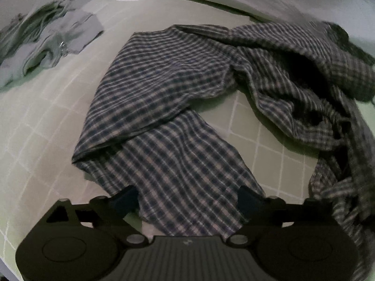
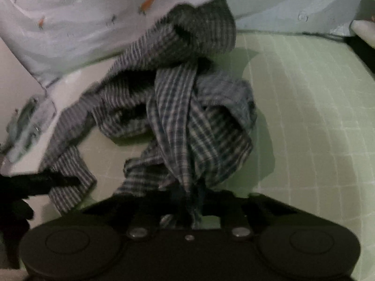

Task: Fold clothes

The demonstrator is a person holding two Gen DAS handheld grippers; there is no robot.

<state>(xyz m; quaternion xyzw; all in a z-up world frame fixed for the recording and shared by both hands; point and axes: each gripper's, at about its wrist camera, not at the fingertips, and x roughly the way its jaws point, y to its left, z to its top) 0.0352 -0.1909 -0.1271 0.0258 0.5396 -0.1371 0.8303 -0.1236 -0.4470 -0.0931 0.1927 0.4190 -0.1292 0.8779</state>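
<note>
Item: blue-and-white checked woven cotton garment (image 1: 178,98), crumpled and part spread, lying on pale green mat with white grid lines (image 1: 46,140). Flat, smoothed portion toward left-wrist view's centre; bunched, twisted portion toward right side of that view, partly lifted.

Left gripper (image 1: 187,201): black, two-fingered, jaws standing wide apart, pads pressing on nothing. Narrow checked strip of garment passing between fingers and under them, loose. Long axis of that strip running straight away from gripper, up frame, then meeting broad folded panel lying crosswise.

Right gripper (image 2: 189,208): black, jaws drawn together on gathered hem or corner of same garment; cloth rising from fingers in taut twisted rope toward bunched mass ahead. Pads themselves dark and part hidden by cloth; pinch judged from cloth emerging between them.

Governing relation: garment directly ahead of and below both grippers; right one already attached at bunched end, left one straddling free strip at near end. Left therefore nearer to flat portion, likely next to close on strip so that both ends can be drawn out straight.

Also present: grey folded cloth pile (image 1: 51,39) at far left, well apart; white bedding with small orange carrot print (image 2: 70,23) along far edge.

Fold stage: early, judged; nothing squared yet.
</note>
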